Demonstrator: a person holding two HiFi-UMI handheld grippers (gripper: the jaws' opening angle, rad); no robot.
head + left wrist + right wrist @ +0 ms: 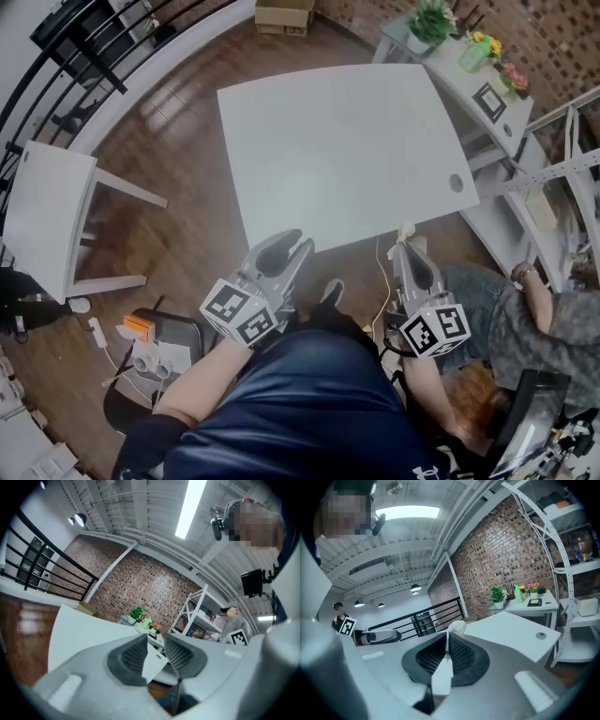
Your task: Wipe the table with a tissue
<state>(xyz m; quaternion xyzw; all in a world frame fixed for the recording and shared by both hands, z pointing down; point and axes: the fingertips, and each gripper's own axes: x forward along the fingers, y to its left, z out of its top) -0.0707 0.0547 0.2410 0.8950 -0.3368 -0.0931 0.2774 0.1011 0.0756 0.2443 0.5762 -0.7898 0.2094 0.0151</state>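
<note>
Right gripper (405, 242): jaws closed on a tissue (456, 627), mostly hidden between them. Left gripper (294, 242): jaws apart, empty.

Glossy navy clothing (309, 403); left gripper (287, 247) and right gripper (406, 246) are pale grey shells with dark ribbed jaws, bearing black-and-white marker cubes (239, 312).

A white chair (47, 220) stands left on the wooden floor (187, 141). A plant (431, 21) is on a side desk (448, 67). A cardboard box (284, 13) lies beyond.
</note>
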